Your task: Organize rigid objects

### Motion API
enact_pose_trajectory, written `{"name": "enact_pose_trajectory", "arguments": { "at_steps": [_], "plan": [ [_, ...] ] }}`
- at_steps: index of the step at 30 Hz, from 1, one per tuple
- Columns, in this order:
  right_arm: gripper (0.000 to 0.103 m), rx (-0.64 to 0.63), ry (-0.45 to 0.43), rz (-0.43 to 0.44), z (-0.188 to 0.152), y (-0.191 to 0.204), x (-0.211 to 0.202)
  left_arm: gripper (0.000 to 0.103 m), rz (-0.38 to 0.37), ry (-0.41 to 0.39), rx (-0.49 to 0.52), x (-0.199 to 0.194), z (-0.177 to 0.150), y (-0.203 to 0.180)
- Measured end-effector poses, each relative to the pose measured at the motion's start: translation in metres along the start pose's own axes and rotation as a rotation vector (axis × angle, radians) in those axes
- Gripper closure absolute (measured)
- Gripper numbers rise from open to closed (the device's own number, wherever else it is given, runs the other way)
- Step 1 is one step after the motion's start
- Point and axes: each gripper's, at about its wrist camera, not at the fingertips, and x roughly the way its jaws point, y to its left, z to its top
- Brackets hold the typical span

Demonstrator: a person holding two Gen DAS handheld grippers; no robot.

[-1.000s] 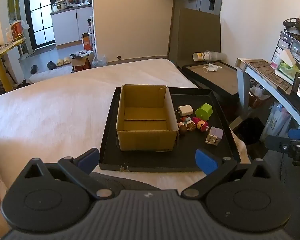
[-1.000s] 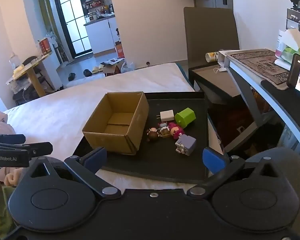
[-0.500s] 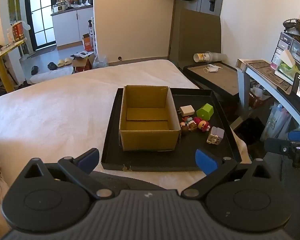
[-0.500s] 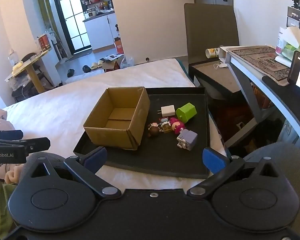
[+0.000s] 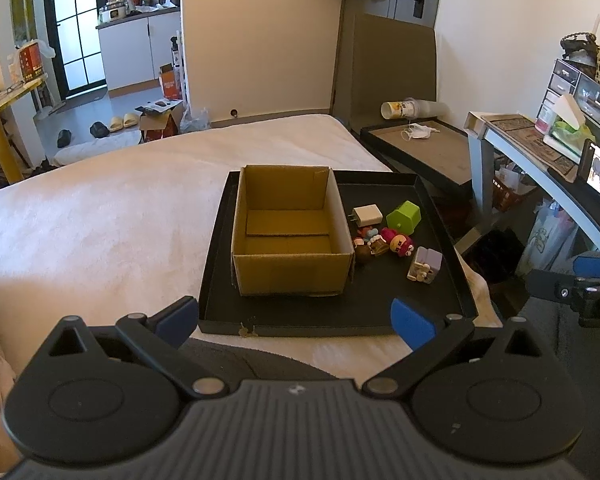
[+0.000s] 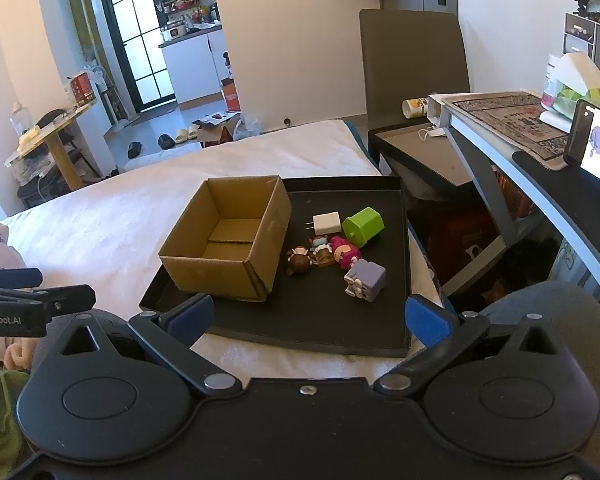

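An open, empty cardboard box [image 5: 290,232] [image 6: 228,236] stands on the left part of a black tray [image 5: 380,304] [image 6: 324,320] on a white bed. To its right lie a white charger [image 5: 367,215] [image 6: 326,223], a green block [image 5: 404,216] [image 6: 363,225], a pink figure [image 5: 398,241] [image 6: 343,253], a brown figure [image 5: 363,254] [image 6: 298,262], another small figure [image 6: 321,254] and a lilac cube [image 5: 425,265] [image 6: 365,280]. My left gripper [image 5: 294,320] and right gripper [image 6: 308,318] are both open and empty, held short of the tray's near edge.
A desk [image 6: 512,128] with a tissue box and a lit phone stands to the right. A low dark table [image 5: 428,148] and an upright board are behind the tray. The white bed [image 5: 100,208] spreads to the left. The right gripper shows at the left wrist view's right edge [image 5: 580,284].
Both views have pulled back and up a little, so the tray and box sit slightly higher and farther. Nothing on the tray has moved. Both grippers stay open.
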Motion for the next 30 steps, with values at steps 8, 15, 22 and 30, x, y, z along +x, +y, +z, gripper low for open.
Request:
{"name": "enact_pose_trajectory", "arguments": {
  "at_steps": [8, 15, 22, 30],
  "plan": [
    [0.000, -0.001, -0.006, -0.011, 0.0004, -0.0017, -0.0014, 0.001, 0.002, -0.006, -0.010, -0.0023, 0.0001, 0.0018],
    [0.000, -0.009, -0.015, -0.018, 0.0005, 0.0006, -0.0032, 0.001, 0.000, -0.006, -0.013, -0.0034, 0.0002, 0.0030],
    [0.000, -0.009, -0.014, -0.020, 0.0010, 0.0002, -0.0036, 0.001, -0.002, -0.011, -0.006, -0.0063, 0.0017, 0.0017],
    [0.000, -0.008, -0.014, -0.023, -0.0001, 0.0011, -0.0032, 0.001, 0.002, -0.005, -0.007, -0.0055, 0.0029, 0.0003]
  ]
}}
